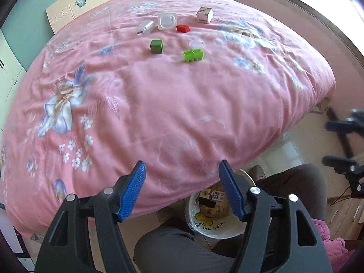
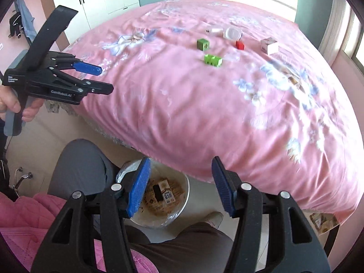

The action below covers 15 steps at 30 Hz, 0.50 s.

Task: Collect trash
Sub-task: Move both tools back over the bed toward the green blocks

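Pink floral bedding covers the bed [image 1: 182, 113] that fills the left wrist view. On its far part lies the trash: a silver tube [image 1: 145, 27], a clear plastic tray [image 1: 167, 21], a red block [image 1: 183, 28], a white box [image 1: 204, 15], a dark green cube [image 1: 156, 46], a bright green block [image 1: 193, 55] and a clear round lid [image 1: 196, 43], all near one another. The left gripper [image 1: 182, 191] hangs over the near edge of the bed, its blue fingers [image 1: 134, 193] wide apart with nothing between them. Below, between grey trouser legs [image 1: 168, 250], stands a white bin [image 1: 218, 232] with cartons inside. The right gripper [image 1: 341, 145] shows blurred at the right edge.

From the right wrist view the same pile sits far on the bed [image 2: 204, 113]: green cube [image 2: 203, 44], bright green block [image 2: 213, 60], red block [image 2: 240, 44], white box [image 2: 269, 45], tube [image 2: 214, 31] and tray [image 2: 232, 33]. The right gripper [image 2: 182, 188] has its fingers [image 2: 140, 188] apart and empty, above the bin [image 2: 184, 202]. At left a hand [image 2: 16, 107] holds the left gripper [image 2: 102, 79], which is empty with its fingers spread.
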Each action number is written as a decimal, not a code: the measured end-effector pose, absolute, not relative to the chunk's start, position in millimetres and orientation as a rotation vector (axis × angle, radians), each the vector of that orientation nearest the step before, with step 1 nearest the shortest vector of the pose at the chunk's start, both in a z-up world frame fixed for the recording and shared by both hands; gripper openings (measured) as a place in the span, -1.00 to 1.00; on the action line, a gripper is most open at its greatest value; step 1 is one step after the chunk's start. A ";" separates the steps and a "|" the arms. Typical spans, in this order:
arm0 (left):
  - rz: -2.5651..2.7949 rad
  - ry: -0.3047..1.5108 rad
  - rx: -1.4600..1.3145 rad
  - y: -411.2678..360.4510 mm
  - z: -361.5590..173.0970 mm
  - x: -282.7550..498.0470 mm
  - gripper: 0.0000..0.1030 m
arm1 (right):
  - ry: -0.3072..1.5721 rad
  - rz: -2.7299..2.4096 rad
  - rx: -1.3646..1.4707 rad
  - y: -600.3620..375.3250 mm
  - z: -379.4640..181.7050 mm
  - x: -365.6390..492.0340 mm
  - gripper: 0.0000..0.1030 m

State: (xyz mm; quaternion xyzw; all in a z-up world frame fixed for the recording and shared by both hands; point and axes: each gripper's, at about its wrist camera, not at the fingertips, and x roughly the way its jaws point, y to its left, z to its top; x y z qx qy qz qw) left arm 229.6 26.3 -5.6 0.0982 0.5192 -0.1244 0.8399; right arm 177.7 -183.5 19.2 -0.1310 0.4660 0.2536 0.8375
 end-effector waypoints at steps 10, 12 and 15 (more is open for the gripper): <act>-0.229 1.069 0.197 24.1 19.1 292.9 0.34 | 0.881 0.545 -0.326 -173.3 60.2 226.7 0.20; -0.223 1.070 0.197 22.7 19.3 307.3 0.34 | 0.873 0.547 -0.335 -170.4 62.2 240.7 0.20; -0.223 1.077 0.190 21.1 16.5 330.7 0.34 | 0.869 0.551 -0.347 -164.6 61.6 263.4 0.20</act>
